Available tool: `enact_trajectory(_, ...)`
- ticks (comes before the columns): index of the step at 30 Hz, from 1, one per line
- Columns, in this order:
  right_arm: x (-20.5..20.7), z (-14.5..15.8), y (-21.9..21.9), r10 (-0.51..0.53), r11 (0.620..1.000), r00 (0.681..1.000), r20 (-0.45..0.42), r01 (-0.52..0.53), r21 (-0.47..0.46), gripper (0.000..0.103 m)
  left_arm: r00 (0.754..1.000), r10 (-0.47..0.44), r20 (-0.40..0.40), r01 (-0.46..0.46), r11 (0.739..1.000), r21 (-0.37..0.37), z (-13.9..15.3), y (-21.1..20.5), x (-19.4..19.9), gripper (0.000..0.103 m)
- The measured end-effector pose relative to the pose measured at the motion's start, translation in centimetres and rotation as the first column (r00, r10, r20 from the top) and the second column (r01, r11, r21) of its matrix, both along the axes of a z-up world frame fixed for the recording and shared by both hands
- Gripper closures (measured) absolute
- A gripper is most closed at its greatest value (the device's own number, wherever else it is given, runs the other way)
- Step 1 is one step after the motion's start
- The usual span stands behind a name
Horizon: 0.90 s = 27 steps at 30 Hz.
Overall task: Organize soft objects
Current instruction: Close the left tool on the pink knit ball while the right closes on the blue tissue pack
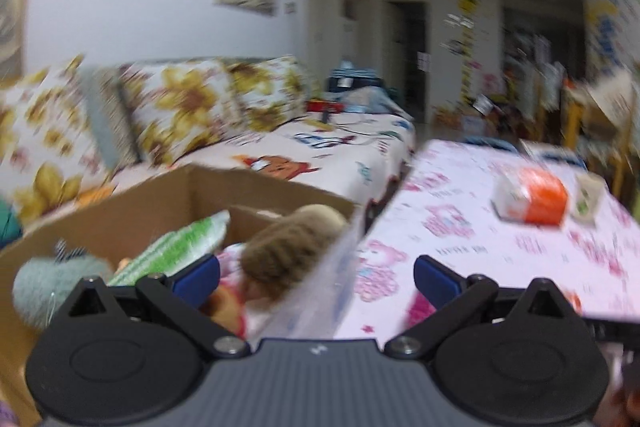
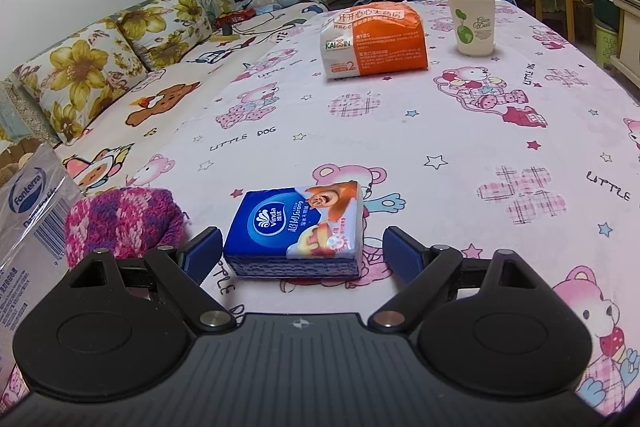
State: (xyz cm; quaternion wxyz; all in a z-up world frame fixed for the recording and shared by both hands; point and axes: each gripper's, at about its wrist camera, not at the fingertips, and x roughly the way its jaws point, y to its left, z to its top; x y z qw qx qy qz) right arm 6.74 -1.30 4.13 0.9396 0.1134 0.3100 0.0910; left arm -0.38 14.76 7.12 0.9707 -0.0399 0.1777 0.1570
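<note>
In the right wrist view we see our right gripper (image 2: 302, 255) low in the centre of the frame, its jaws spread wide and holding nothing. Between the two blue pads (image 2: 204, 253), just above the gripper body, lies a blue pack of tissues (image 2: 296, 231) flat on the pink bear-print tablecloth (image 2: 460, 147); the pads stand at either side of it with a gap on both sides. To the lower left of the frame a pink and purple knitted piece (image 2: 120, 223) rests on the cloth, just beside the left pad. At the far left edge a clear plastic-wrapped package (image 2: 28, 223) with printed labels leans into the frame. In the upper middle sits an orange and white tissue pack (image 2: 376, 41), and to its right a paper cup (image 2: 472, 23) stands upright, well apart from it.

The left wrist view is blurred. Our left gripper (image 1: 316, 281) sits at the bottom centre, jaws wide apart and empty. In the lower left of that frame we see an open cardboard box (image 1: 160, 203) beside the table. Inside it we make out a brown plush toy (image 1: 292, 251), a green and white striped soft item (image 1: 180, 247) and a grey-green fluffy ball (image 1: 52, 287); something orange and pink lies under the plush, too blurred to name. A floral-cushioned sofa (image 1: 320, 151) runs behind the box.
</note>
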Motion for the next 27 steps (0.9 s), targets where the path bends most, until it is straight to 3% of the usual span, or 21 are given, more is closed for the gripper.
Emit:
enact_trajectory(4, 0.0, -0.1, 0.1, -0.004, 1.0, 1.0, 0.007, 0.004, -0.005, 0.0, 0.999, 0.031, 0.011, -0.03, 0.996, -0.082, -0.1, 1.1, -0.2, 0.001)
enact_trajectory(8, 0.0, -0.1, 0.1, 0.0, 1.0, 1.0, 0.016, 0.001, -0.012, 0.0, 0.998, -0.047, 0.042, 0.047, 0.999, 0.005, 0.0, -1.2, -0.2, 0.001)
enact_trajectory(12, -0.2, -0.1, -0.1, 0.011, 1.0, 0.999, 0.031, -0.01, -0.019, 0.002, 0.988, -0.148, 0.041, 0.144, 0.985, 0.091, -0.2, -3.6, -0.2, 0.001)
enact_trajectory(15, -0.3, -0.1, -0.3, 0.035, 0.999, 0.998, 0.045, -0.034, -0.029, 0.011, 0.98, -0.198, 0.02, 0.196, 0.977, 0.081, -0.7, -4.6, 0.3, 0.001)
enact_trajectory(24, -0.7, 0.0, -1.7, 0.032, 0.998, 0.997, 0.064, -0.028, -0.058, 0.011, 0.963, -0.25, -0.101, 0.258, 0.964, 0.064, -3.7, -6.6, 3.3, 0.001)
enact_trajectory(27, -1.0, 0.0, -2.2, 0.037, 0.998, 0.997, 0.062, -0.033, -0.053, 0.011, 0.961, -0.246, -0.128, 0.26, 0.959, 0.108, -4.5, -7.3, 4.9, 0.001)
